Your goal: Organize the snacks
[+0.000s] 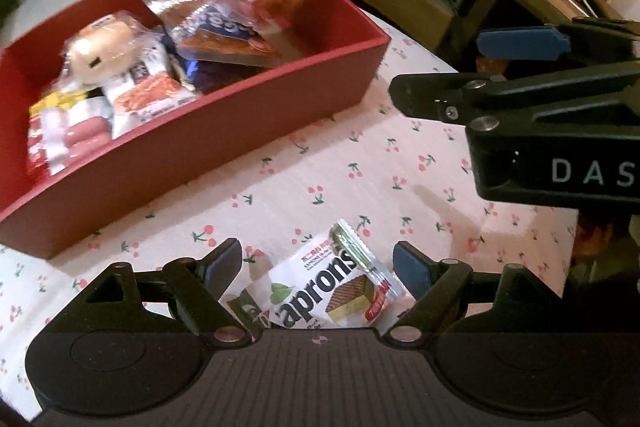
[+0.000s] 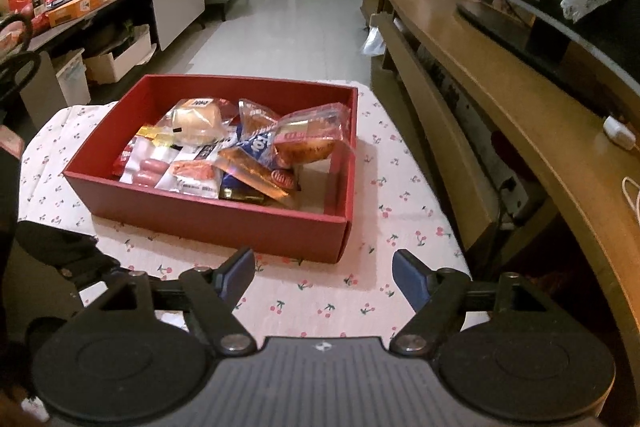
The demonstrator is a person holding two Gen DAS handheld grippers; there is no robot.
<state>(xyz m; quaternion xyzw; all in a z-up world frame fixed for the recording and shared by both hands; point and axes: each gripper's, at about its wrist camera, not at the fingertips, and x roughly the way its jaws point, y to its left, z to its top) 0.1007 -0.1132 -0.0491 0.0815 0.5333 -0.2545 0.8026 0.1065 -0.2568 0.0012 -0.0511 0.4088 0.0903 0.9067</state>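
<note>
I see one tabletop [image 2: 320, 291] under a cherry-print cloth, and on it one red box [image 2: 224, 223], the largest thing here, sitting at 12 o'clock from my right gripper [image 2: 322, 277] and up at 10 o'clock from my left gripper [image 1: 316, 267]. Inside the box I count about six wrapped snacks heaped together, though overlaps make the count unsure: one pale bun [image 2: 198, 121] toward the far left, one clear bag of bread [image 2: 308, 143] at the right, one orange and blue packet [image 2: 256, 163] lying across the middle, one white packet with an orange picture [image 2: 192, 177] at the near wall, one sausage pack [image 2: 146, 165] at the near left, and a dark blue wrapper beneath them. One wafer packet [image 1: 332, 291] lies alone on the cloth outside the box, between my left fingers [image 1: 220, 267], which stand wide apart and do not touch it. My right fingers [image 2: 410, 281] are also spread wide, holding nothing, over bare cloth just short of the box's near wall. In the left view my right gripper sits at 3 o'clock.
</note>
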